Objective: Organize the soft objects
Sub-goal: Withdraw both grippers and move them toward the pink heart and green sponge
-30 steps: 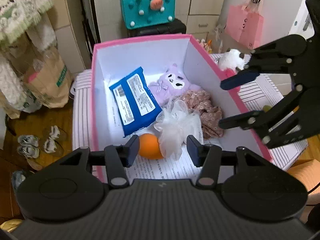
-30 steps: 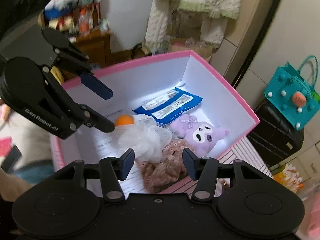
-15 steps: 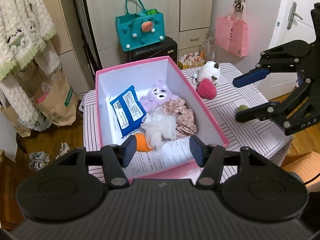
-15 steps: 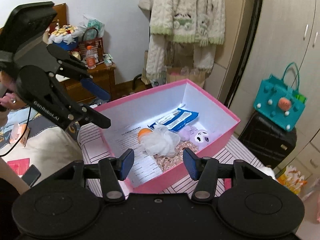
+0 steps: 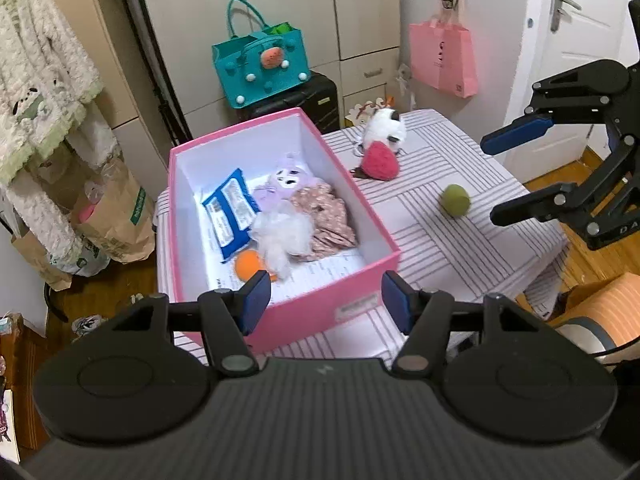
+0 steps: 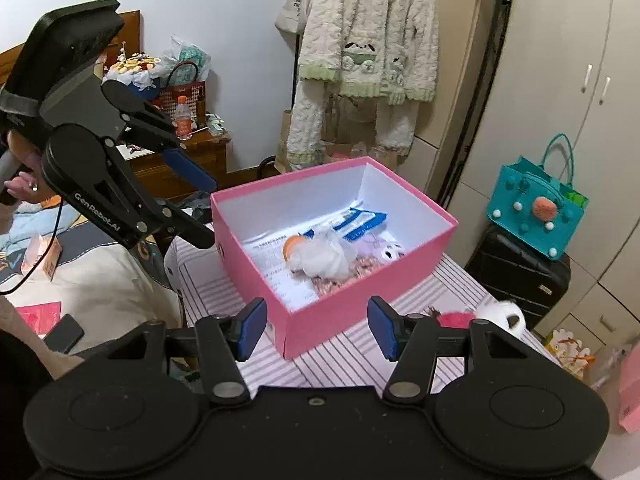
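- The left gripper has its blue-padded jaws apart with nothing between them; they have just been opening wider. It hangs over the near short wall of the pink box.
- The right gripper also has its jaws apart and empty, over the near corner of the box.
- On the arm of the left gripper, seen from the right wrist at 9 o'clock, white lettering reads "GenRobot.AI". On the right gripper, at 3 o'clock in the left wrist view, only "DA" shows at the picture's edge.
- The box sits on a striped table. A small label is on its near wall; its print is too small to read.
- Inside the box lie a blue wipes pack with white label panels (text unreadable), a purple plush toy, a floral cloth, a white mesh puff and an orange ball, on a printed sheet whose lines cannot be made out.
- Outside the box, on the table: a green ball at 2 o'clock from the box, and a red plush strawberry touching a white plush toy at 1 o'clock.
- A pink bag hangs on the wall and a teal bag sits on a black suitcase.
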### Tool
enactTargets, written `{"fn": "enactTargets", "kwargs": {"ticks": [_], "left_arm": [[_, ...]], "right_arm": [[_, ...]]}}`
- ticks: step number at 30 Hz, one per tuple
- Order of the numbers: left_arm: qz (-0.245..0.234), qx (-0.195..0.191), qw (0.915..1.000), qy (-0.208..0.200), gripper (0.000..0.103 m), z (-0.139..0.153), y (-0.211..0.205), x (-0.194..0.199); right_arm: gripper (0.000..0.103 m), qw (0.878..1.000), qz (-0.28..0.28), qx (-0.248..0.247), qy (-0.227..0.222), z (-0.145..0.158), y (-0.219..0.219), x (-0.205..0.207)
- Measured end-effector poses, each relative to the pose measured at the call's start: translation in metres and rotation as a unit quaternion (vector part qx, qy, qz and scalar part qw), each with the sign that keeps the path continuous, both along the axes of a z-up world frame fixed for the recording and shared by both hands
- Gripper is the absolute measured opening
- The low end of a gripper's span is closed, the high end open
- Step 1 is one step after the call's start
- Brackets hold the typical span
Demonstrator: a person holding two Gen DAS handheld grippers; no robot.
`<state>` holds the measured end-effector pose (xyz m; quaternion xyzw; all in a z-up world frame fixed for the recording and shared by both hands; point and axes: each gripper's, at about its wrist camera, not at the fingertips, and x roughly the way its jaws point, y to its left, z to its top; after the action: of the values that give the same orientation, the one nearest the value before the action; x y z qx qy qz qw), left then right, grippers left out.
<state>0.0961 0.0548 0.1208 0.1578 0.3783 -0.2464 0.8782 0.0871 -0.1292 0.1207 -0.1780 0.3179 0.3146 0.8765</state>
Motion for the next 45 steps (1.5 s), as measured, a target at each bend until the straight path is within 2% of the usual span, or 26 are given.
{"fn": "enactTargets", "kwargs": {"ticks": [4, 12, 19, 22, 30, 38, 41, 45], "left_arm": [[-0.013, -0.007, 0.9999, -0.003, 0.06, -0.004, -0.013, -0.013], [-0.028, -0.062, 0.9976, 0.007, 0.06, -0.027, -0.04, -0.027], [-0.041, -0.083, 0.9956, -0.018, 0.06, -0.039, -0.071, -0.031], [-0.04, -0.096, 0.9942, -0.028, 0.06, -0.044, -0.085, -0.029], [-0.034, -0.098, 0.9928, -0.06, 0.06, -0.07, -0.123, -0.02], [-0.014, -0.104, 0.9924, -0.064, 0.06, -0.09, -0.151, 0.008], [0.005, -0.102, 0.9918, -0.076, 0.06, -0.098, -0.159, 0.019], [0.022, -0.086, 0.9924, -0.085, 0.06, -0.111, -0.167, 0.031]], "right_arm": [[0.062, 1.0, -0.017, 0.013, 0.003, -0.008, -0.016, -0.013], [0.067, 0.998, -0.058, 0.035, 0.01, -0.024, -0.054, -0.035], [0.068, 0.995, -0.085, 0.042, 0.014, -0.051, -0.085, -0.041], [0.068, 0.994, -0.097, 0.054, 0.008, -0.068, -0.099, -0.036], [0.069, 0.99, -0.118, 0.071, -0.003, -0.12, -0.124, -0.004], [0.069, 0.992, -0.1, 0.078, -0.002, -0.164, -0.126, 0.026], [0.069, 0.993, -0.097, 0.073, -0.004, -0.175, -0.126, 0.037], [0.069, 0.995, -0.089, 0.033, -0.01, -0.186, -0.12, 0.05]]}}
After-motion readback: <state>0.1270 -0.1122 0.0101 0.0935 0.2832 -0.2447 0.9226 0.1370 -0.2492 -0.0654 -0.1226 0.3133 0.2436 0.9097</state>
